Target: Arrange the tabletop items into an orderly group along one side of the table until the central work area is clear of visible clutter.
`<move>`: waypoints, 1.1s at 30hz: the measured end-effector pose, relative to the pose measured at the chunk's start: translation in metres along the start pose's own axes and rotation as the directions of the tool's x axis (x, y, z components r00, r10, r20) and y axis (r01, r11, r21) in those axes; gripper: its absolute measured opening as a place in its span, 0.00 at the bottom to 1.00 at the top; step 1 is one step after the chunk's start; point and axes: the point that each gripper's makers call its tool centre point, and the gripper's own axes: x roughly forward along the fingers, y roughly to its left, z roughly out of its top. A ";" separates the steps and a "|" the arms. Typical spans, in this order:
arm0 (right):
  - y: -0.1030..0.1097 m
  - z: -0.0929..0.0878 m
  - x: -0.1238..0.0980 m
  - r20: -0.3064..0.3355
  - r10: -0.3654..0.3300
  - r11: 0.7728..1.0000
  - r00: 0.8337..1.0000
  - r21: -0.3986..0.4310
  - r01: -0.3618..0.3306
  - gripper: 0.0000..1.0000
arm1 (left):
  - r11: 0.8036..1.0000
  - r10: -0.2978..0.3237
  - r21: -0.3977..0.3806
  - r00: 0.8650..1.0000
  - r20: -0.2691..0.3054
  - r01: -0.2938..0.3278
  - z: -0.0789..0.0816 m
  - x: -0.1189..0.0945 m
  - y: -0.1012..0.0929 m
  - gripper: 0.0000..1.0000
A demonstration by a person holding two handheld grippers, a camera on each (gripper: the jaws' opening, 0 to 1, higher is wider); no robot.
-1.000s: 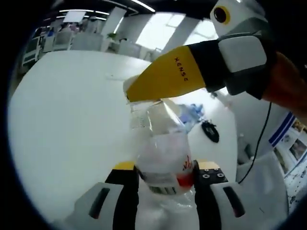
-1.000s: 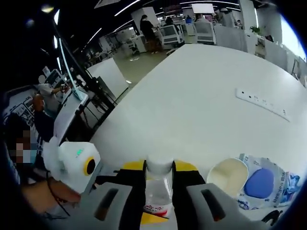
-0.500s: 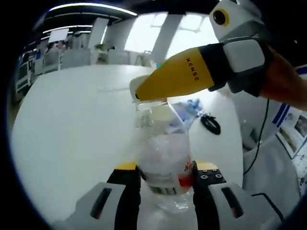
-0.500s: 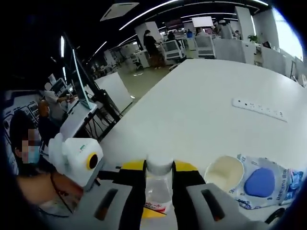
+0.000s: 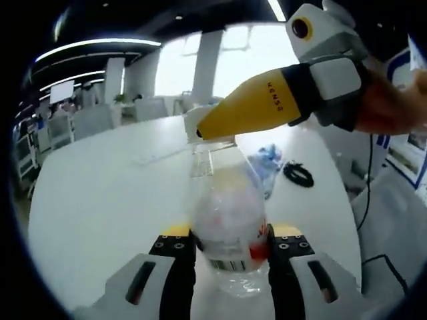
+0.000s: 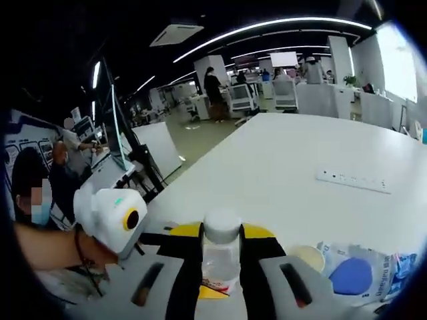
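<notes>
Your left gripper (image 5: pixel 230 250) is clamped round the belly of the clear bottle (image 5: pixel 227 220) and your right gripper (image 6: pixel 221 257) pinches its white cap (image 6: pixel 222 225), so keep both grips square. Carry it upright to the table edge, clear of the cup (image 6: pixel 307 255) and blue packet (image 6: pixel 357 275) beyond.

The right gripper (image 5: pixel 200 128) carries lettering, seemingly "KENSE", on its yellow finger
</notes>
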 end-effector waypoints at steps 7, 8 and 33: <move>-0.007 0.011 0.000 0.059 -0.036 0.998 0.998 -0.044 0.039 0.17 | 0.998 -0.021 0.068 0.999 0.026 0.019 0.011 0.010 0.012 0.37; -0.009 0.012 0.000 0.067 -0.043 0.998 0.997 -0.052 0.047 0.17 | 0.997 -0.023 0.073 0.999 0.030 0.021 0.012 0.011 0.013 0.37; -0.010 0.014 0.015 0.162 -0.144 0.946 0.976 -0.268 0.184 0.17 | 0.983 -0.105 0.156 0.993 0.048 0.096 0.018 0.029 0.029 0.36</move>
